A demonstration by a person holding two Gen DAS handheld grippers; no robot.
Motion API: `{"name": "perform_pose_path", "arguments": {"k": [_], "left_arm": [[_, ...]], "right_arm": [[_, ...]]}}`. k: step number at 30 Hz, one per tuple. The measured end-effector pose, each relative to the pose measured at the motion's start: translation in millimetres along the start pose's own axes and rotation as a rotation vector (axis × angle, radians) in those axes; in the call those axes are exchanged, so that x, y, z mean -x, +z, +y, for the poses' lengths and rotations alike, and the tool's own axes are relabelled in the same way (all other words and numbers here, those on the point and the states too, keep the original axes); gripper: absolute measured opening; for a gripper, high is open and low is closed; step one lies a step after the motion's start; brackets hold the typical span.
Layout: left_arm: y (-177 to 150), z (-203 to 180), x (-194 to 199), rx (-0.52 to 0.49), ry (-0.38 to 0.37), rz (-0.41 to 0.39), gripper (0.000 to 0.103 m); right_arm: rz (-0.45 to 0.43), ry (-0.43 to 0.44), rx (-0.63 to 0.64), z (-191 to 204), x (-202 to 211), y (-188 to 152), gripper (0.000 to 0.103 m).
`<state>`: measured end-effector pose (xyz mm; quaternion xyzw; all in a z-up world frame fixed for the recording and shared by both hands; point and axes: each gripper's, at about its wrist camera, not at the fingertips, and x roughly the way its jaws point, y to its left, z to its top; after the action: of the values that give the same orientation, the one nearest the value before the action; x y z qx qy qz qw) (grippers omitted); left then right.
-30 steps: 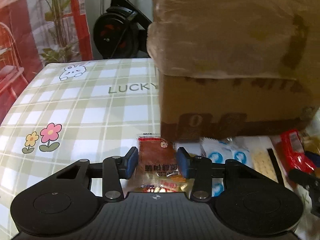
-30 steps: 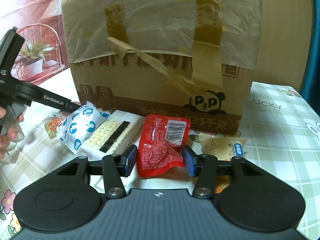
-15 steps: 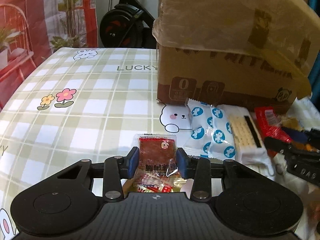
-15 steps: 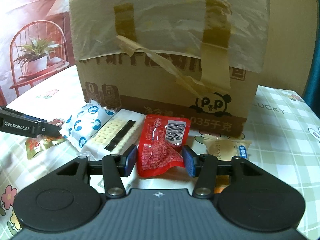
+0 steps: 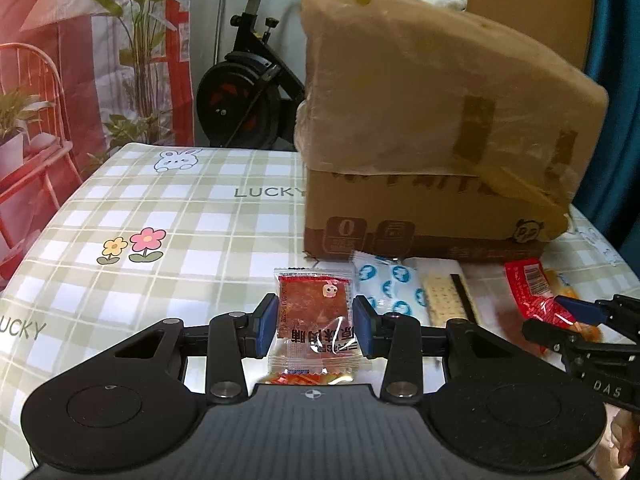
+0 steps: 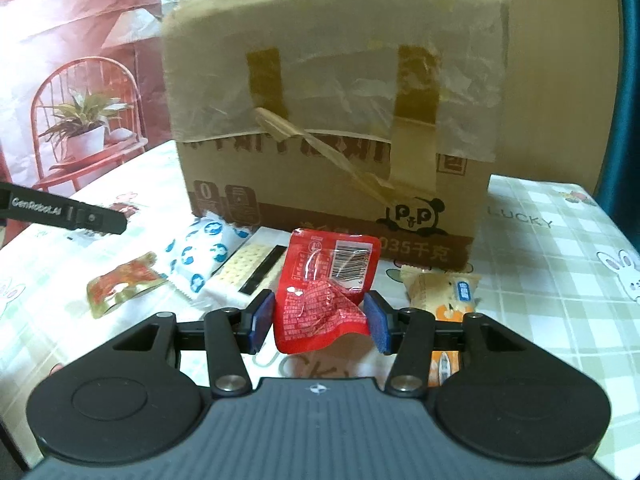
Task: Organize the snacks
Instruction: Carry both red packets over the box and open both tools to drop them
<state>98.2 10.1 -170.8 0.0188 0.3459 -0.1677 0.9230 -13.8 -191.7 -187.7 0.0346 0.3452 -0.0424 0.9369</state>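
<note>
Both hands have a snack pinched and lifted in front of the big cardboard box (image 6: 332, 120), so the job now looks like carrying each one to where it belongs. The left gripper (image 5: 316, 324) is squeezed almost all the way in on a clear packet with a flat brown-red slab inside (image 5: 314, 312), in front of the box's left corner. The right gripper (image 6: 320, 320) is partly closed on a shiny red pouch (image 6: 326, 288), held up just in front of the middle of the box. To do this well, I think each hand should keep a steady squeeze and move slowly, because these wrappers are thin, slick and crinkly and could slide out. The red pouch is bent and wrinkled at the bottom, so it may flop. Lifting high enough should help clear the snacks lying along the foot of the box: a white puffy packet with blue dots (image 6: 204, 256), a flat pack of pale bumpy crackers (image 6: 248, 276), a see-through golden packet (image 6: 124, 288) further left, and a yellow packet (image 6: 444, 292) to the right. The box is rough brown card, with wrinkled clear plastic and tape over its top half. It stands on a smooth checked tablecloth (image 5: 160, 232).
</note>
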Motion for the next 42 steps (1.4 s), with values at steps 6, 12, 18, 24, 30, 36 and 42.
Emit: {"name": "perform_pose_path", "arguments": {"k": [6,12,18,24,30,36,42], "left_arm": [[4,-13,19,-0.026,-0.021,-0.064,0.042],[22,-20,42,-0.042,-0.033,-0.165,0.042],[55,-29,52,-0.054,-0.053,-0.258,0.042],[97,-42,50,-0.086,-0.068,-0.324,0.043],[143,-52,33,-0.079,-0.093,-0.364,0.043],[174,-62,-4,-0.091,-0.071,-0.315,0.043],[185,-64,-31,-0.096,-0.059,-0.264,0.043]], "right_arm": [[-0.059,-0.002,-0.005,6,26,5,0.051],[-0.15,-0.01,0.004,6,48,25,0.052],[-0.261,-0.006,0.0,0,66,62,0.052],[-0.35,-0.005,0.014,-13,69,113,0.052],[-0.36,-0.036,0.049,-29,47,167,0.052],[-0.287,-0.066,0.001,-53,9,195,0.052],[-0.224,-0.065,-0.012,-66,-12,202,0.052]]}}
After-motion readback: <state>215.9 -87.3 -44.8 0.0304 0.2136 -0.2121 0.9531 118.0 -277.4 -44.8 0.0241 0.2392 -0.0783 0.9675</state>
